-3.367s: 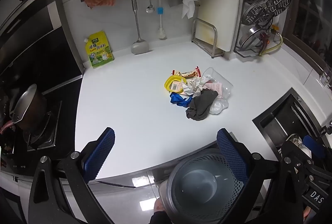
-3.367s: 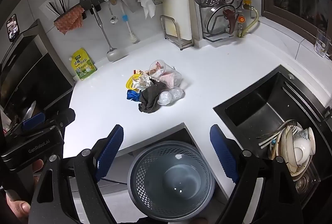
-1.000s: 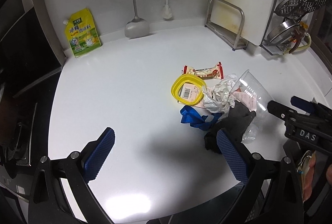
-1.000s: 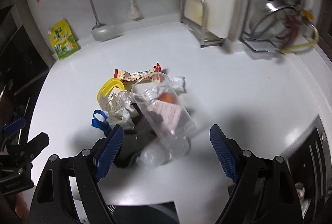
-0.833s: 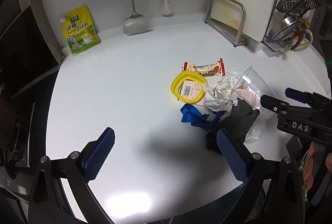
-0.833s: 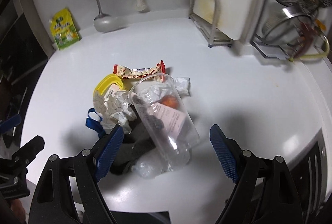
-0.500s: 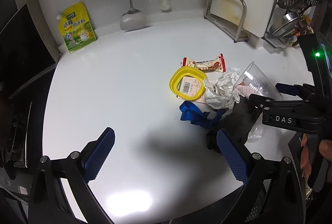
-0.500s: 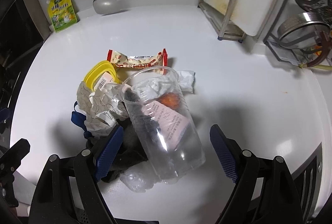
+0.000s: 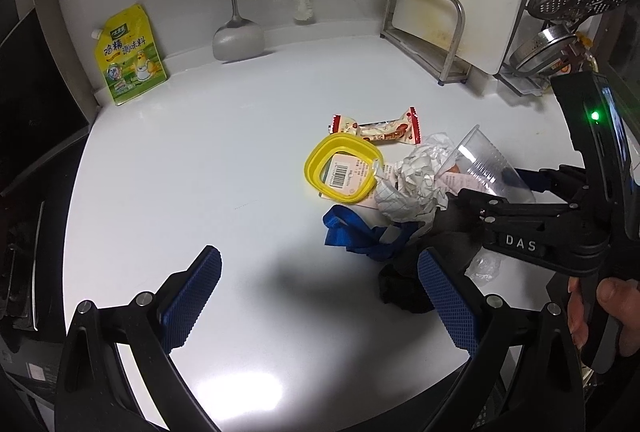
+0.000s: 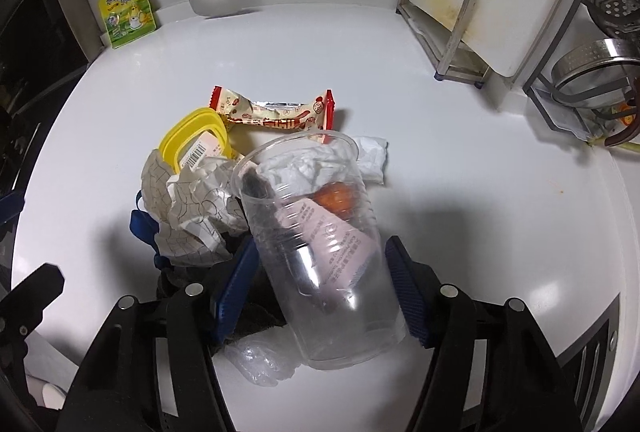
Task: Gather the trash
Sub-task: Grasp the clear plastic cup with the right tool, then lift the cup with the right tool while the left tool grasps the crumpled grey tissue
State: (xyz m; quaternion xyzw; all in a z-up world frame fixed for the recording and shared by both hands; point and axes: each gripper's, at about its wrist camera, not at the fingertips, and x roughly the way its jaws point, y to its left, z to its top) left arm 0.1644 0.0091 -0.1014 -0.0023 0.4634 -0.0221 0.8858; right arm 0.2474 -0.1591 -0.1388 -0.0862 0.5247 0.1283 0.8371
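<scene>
A trash pile lies on the white counter (image 9: pixel 200 160): a yellow lid (image 9: pixel 340 172), a snack wrapper (image 9: pixel 384 130), crumpled paper (image 9: pixel 416 184), a blue strap (image 9: pixel 352 232), a dark cloth (image 9: pixel 404 284) and a clear plastic cup (image 10: pixel 316 232) lying on its side with paper inside. My right gripper (image 10: pixel 320 288) straddles the cup near its base. Its jaws are closing and the blue pads (image 10: pixel 236 284) sit right at the cup's sides, without squeezing it. My left gripper (image 9: pixel 320 298) hovers open over bare counter, left of the pile, with nothing between its fingers.
A yellow seasoning pouch (image 9: pixel 128 56) and a hanging ladle (image 9: pixel 236 36) stand at the back wall. A cutting board in a metal rack (image 9: pixel 432 24) and a steamer stand (image 9: pixel 576 4) fill the back right. The sink edge (image 10: pixel 600 344) lies to the right, a dark stove (image 9: pixel 20 232) to the left.
The right gripper has dropped down over the cup and its jaws have narrowed around it. The left gripper has stayed almost where it was.
</scene>
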